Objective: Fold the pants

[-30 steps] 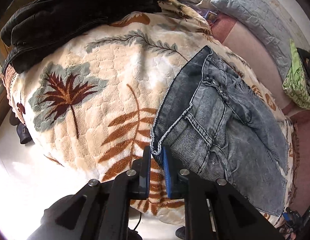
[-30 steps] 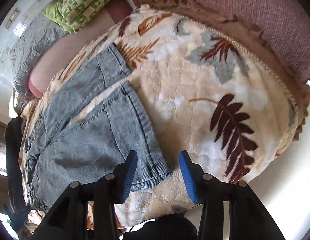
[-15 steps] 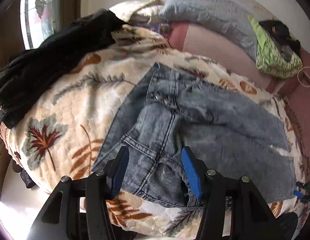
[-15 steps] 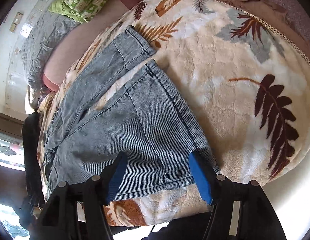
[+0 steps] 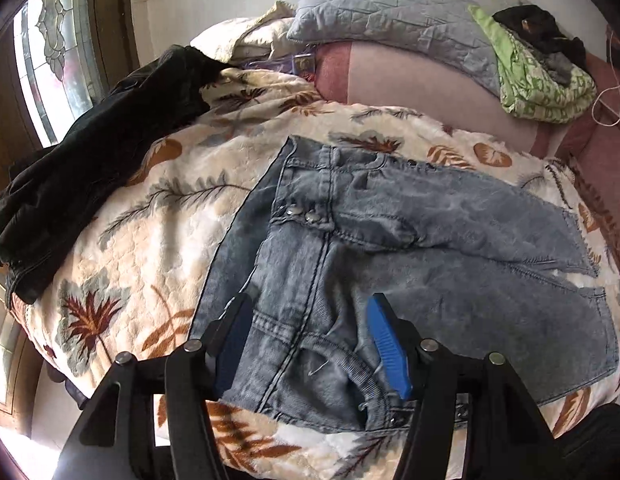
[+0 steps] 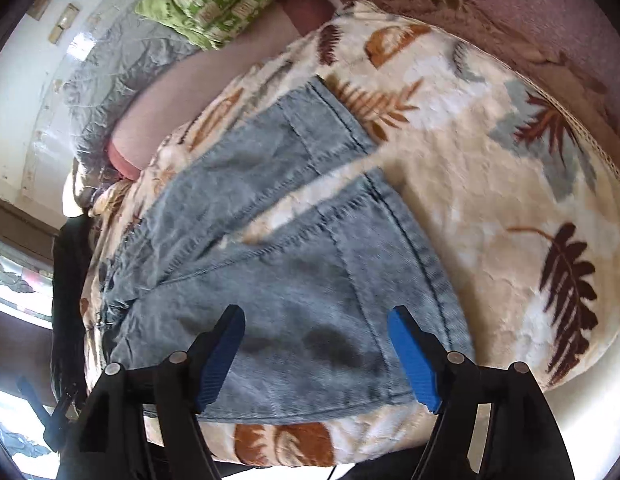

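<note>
Both tongs have lifted back, jaws now apart and empty. Faded grey-blue denim pants (image 5: 410, 264) lie lengthwise across the leaf-print fleece blanket (image 5: 149, 216): waistband under left gripper (image 5: 310, 344), hems under right gripper (image 6: 316, 356).

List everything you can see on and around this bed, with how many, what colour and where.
denim shorts: one, washed grey-blue, spread flat on the blanket
leaf-print blanket: one, cream with brown and grey leaves, covering the bed
dark jacket: one, black, on the blanket's window side
quilted pillow: one, grey, at the wall
green patterned cloth: one, green and white, bundled beside the pillow
window: one, patterned glass, behind the jacket
left gripper: open, blue pads, over the waistband end
right gripper: open, blue pads, over a leg hem
</note>
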